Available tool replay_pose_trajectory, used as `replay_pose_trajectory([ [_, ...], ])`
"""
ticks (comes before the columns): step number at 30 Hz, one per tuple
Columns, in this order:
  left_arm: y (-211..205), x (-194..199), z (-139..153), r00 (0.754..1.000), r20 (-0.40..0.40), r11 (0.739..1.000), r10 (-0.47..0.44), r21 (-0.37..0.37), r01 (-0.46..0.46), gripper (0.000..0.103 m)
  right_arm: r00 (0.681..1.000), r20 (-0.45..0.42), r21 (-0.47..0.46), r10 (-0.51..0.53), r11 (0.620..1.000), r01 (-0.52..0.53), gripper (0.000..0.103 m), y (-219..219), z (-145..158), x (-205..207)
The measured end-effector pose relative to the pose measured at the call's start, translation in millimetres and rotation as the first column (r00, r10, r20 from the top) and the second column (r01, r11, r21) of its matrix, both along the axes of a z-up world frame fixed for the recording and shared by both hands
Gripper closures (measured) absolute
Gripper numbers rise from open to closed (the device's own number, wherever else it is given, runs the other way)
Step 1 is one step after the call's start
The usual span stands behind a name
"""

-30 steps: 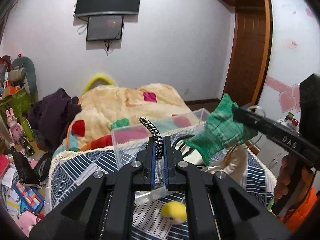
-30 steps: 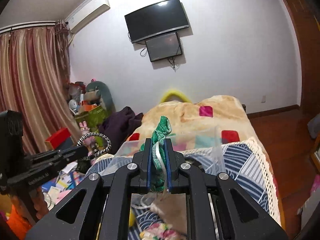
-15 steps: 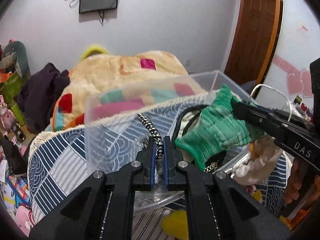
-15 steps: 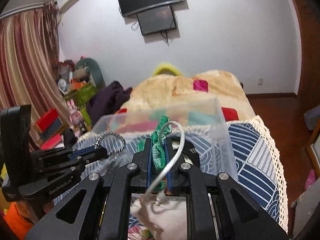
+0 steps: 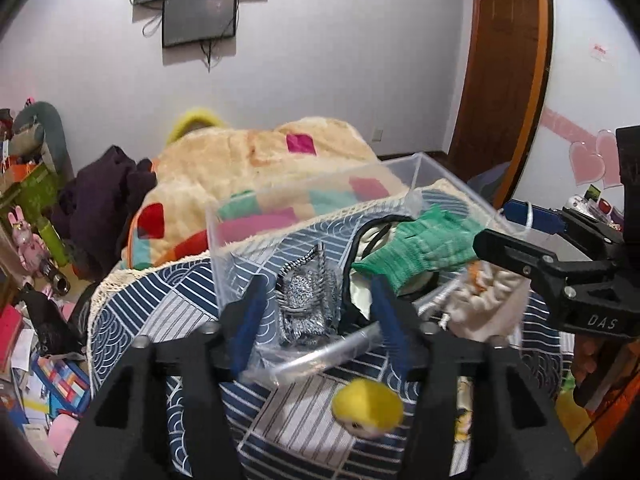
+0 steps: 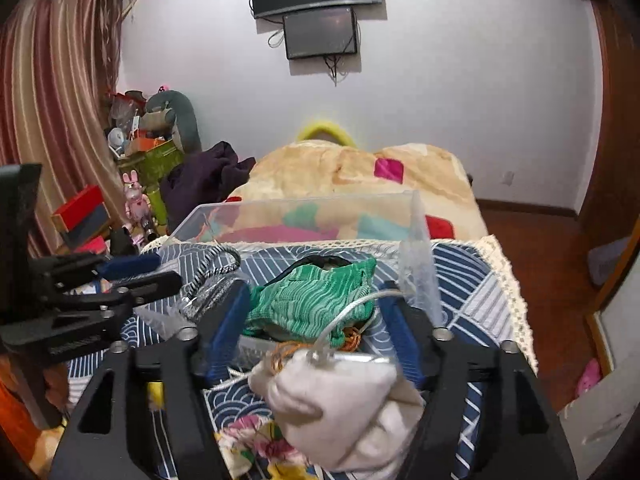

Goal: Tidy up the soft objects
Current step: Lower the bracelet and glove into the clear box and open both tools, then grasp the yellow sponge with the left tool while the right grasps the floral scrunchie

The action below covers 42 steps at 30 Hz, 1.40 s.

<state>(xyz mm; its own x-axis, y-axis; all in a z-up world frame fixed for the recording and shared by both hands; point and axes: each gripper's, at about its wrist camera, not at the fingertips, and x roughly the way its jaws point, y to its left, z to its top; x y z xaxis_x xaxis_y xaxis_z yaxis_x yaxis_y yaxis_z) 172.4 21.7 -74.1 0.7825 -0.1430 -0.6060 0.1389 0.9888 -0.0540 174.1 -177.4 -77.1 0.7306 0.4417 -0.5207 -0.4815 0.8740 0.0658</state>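
Note:
A clear plastic box [image 5: 304, 184] [image 6: 304, 204] stands on the blue patterned bedspread. My left gripper [image 5: 316, 316] is open at the box's near edge, and a black-and-white speckled pouch with a striped strap [image 5: 304, 304] lies free inside the box between its fingers. My right gripper [image 6: 316, 320] is open, and a green knit piece [image 6: 316, 296] [image 5: 420, 248] lies free in the box beyond it. A white cloth bag [image 6: 340, 404] with a clear cord sits under the right gripper, outside the box.
A yellow plush toy [image 5: 368, 404] lies on the bedspread in front of the box. A beige blanket with coloured squares [image 5: 256, 160] covers the bed behind. Toys and boxes clutter the floor at left [image 5: 36, 360]. A wooden door [image 5: 504, 80] is at right.
Both grippers came down to the box and opened. The striped-strap pouch left the left gripper and the green knit piece left the right gripper; both now rest in the box.

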Motion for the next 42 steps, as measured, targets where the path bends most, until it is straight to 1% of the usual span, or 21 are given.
replay_pose_trajectory([
  [1, 0, -7, 4, 1.0, 0.011, 1.0, -0.001, -0.003, 0.001, 0.04, 1.0, 0.014, 0.001, -0.002, 1.0, 0.002, 0.024, -2, 3, -5],
  [2, 0, -12, 6, 1.0, 0.016, 1.0, 0.001, -0.003, -0.001, 0.035, 1.0, 0.026, 0.007, -0.003, 1.0, 0.003, 0.021, -4, 5, -10],
  [3, 1, -17, 7, 1.0, 0.022, 1.0, 0.006, 0.002, -0.006, 0.03, 1.0, 0.03, 0.02, 0.004, 1.0, -0.004, 0.02, -8, 8, -16],
  [5, 1, -27, 8, 1.0, 0.03, 1.0, 0.011, 0.014, -0.011, 0.025, 0.999, 0.029, 0.054, 0.017, 0.998, -0.018, 0.018, -13, 11, -23],
  [6, 1, -33, 8, 0.999, 0.029, 1.0, 0.014, 0.021, -0.014, 0.02, 0.999, 0.03, 0.069, 0.019, 0.997, -0.021, 0.016, -16, 13, -27],
  [7, 2, -38, 8, 0.999, 0.028, 1.0, 0.019, 0.023, -0.019, 0.017, 0.999, 0.036, 0.085, 0.02, 0.996, -0.023, 0.011, -18, 15, -34],
  [8, 4, -43, 8, 0.999, 0.028, 0.999, 0.026, 0.023, -0.026, 0.012, 0.999, 0.043, 0.09, 0.021, 0.996, -0.025, 0.006, -20, 16, -38],
  [9, 6, -49, 6, 0.999, 0.025, 0.999, 0.037, 0.02, -0.037, 0.007, 0.998, 0.056, 0.09, 0.02, 0.996, -0.025, 0.004, -20, 17, -44],
  [10, 9, -55, 4, 0.999, 0.019, 0.999, 0.049, 0.013, -0.049, 0.006, 0.997, 0.067, 0.081, 0.021, 0.996, -0.027, 0.002, -20, 17, -49],
  [13, 16, -66, -5, 0.998, -0.019, 0.998, 0.064, -0.004, -0.064, 0.005, 0.996, 0.083, 0.04, 0.029, 0.999, -0.032, 0.002, -17, 12, -60],
  [16, 18, -75, -17, 0.995, -0.058, 0.997, 0.075, -0.001, -0.075, 0.005, 0.997, 0.059, 0.01, 0.042, 0.999, -0.042, 0.002, -13, 0, -66],
  [21, 15, -90, -44, 0.987, -0.14, 0.997, 0.072, -0.008, -0.074, 0.005, 0.997, -0.037, -0.029, 0.06, 0.998, -0.061, 0.002, -4, -35, -65],
  [25, 13, -98, -61, 0.978, -0.199, 0.996, 0.061, -0.046, -0.071, 0.005, 0.993, -0.112, -0.049, 0.046, 0.997, -0.051, 0.002, -1, -58, -65],
  [31, 9, -106, -85, 0.96, -0.275, 0.994, 0.061, -0.073, -0.084, 0.005, 0.982, -0.182, -0.043, 0.049, 0.997, -0.058, 0.003, -2, -74, -64],
  [33, 6, -109, -92, 0.954, -0.293, 0.994, 0.053, -0.077, -0.079, 0.005, 0.98, -0.19, -0.049, 0.054, 0.997, -0.064, 0.006, -1, -77, -64],
  [35, 4, -112, -96, 0.952, -0.304, 0.994, 0.047, -0.08, -0.075, 0.005, 0.974, -0.215, -0.048, 0.064, 0.996, -0.076, 0.02, 1, -82, -62],
  [38, 3, -117, -100, 0.952, -0.301, 0.993, 0.052, -0.084, -0.081, 0.005, 0.979, -0.198, -0.066, 0.048, 0.996, -0.063, 0.032, -1, -84, -66],
  [39, 2, -118, -100, 0.954, -0.294, 0.993, 0.055, -0.083, -0.083, 0.009, 0.979, -0.195, -0.068, 0.049, 0.996, -0.064, 0.036, -3, -83, -67],
  [40, 2, -120, -99, 0.956, -0.287, 0.993, 0.054, -0.084, -0.082, 0.013, 0.98, -0.194, -0.065, 0.05, 0.996, -0.063, 0.044, -5, -82, -68],
  [41, 1, -122, -99, 0.957, -0.286, 0.993, 0.051, -0.085, -0.078, 0.023, 0.98, -0.195, -0.06, 0.051, 0.996, -0.063, 0.052, -6, -81, -68],
  [42, 0, -122, -98, 0.958, -0.284, 0.994, 0.047, -0.085, -0.074, 0.03, 0.979, -0.197, -0.053, 0.054, 0.996, -0.065, 0.057, -8, -80, -69],
])
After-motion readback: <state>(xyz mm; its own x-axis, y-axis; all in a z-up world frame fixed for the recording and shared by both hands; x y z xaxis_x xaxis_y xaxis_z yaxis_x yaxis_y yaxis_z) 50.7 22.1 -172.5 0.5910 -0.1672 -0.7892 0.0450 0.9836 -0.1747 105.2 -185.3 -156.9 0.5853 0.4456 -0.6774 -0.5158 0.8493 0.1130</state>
